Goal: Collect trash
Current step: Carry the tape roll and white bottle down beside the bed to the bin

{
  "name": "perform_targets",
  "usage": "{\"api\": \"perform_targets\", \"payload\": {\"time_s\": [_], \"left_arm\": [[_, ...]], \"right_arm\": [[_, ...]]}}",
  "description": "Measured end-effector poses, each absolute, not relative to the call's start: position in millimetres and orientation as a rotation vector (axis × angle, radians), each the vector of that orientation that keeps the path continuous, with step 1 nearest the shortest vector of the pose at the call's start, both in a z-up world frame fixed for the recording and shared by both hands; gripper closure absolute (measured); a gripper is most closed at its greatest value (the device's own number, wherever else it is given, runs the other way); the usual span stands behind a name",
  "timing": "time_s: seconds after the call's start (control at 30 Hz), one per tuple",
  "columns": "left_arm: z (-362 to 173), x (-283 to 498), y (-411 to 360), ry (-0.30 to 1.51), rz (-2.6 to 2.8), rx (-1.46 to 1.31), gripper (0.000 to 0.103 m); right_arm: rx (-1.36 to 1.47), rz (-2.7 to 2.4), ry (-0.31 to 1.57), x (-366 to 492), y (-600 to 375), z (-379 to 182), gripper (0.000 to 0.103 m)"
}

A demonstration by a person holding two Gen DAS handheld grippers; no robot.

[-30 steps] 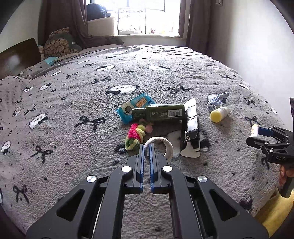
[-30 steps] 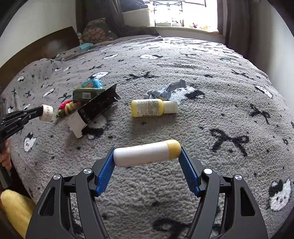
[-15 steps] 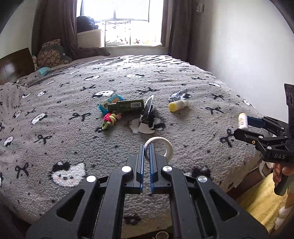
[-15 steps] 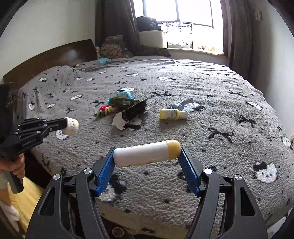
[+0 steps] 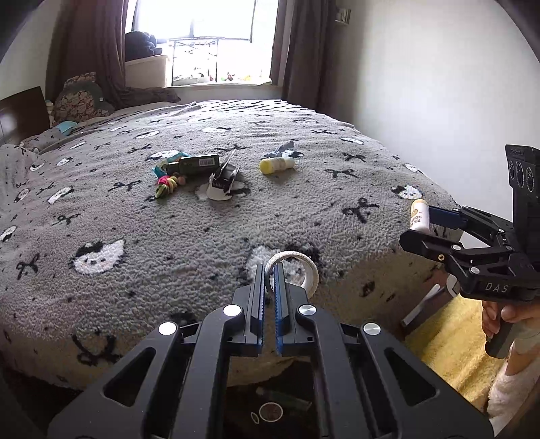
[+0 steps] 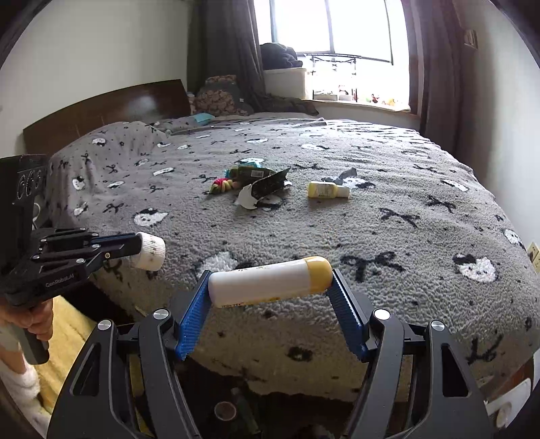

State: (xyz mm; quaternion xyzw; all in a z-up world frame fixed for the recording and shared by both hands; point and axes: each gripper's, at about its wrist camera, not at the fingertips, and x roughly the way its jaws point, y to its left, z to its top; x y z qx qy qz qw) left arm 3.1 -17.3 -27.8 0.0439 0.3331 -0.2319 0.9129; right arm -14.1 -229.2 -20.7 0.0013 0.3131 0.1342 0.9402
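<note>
left gripper (image 5: 267, 282) clamped on white tape ring (image 5: 293, 268), over bed (image 5: 202, 229) edge

On the bed (image 5: 303, 216), the hair ties (image 5: 167, 184) are lying leftmost, the torn box (image 5: 222, 180) sitting between them and the small bottle (image 5: 276, 164) at right, the crumpled cloth (image 5: 282, 148) lying just behind.

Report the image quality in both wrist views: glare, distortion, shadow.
Left wrist view: the window is blown out white, fisheye bends the bed edge, corners vignette black. Right wrist view: the same window overexposes, the tube is sharp, the floor gap beneath the right gripper is deep shadow.
</note>
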Motion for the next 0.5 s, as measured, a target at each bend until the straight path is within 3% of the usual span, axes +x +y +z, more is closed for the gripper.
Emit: {"api": "perform_targets", "payload": {"time_s": [0.5], "left_arm": [[-113.7, -32.6, -12.7, 0.896, -0.494, 0.049, 0.099]], "right_arm": [[0.057, 0.294, 0.785, -45.2, -219.0, -84.6, 0.034]]}}
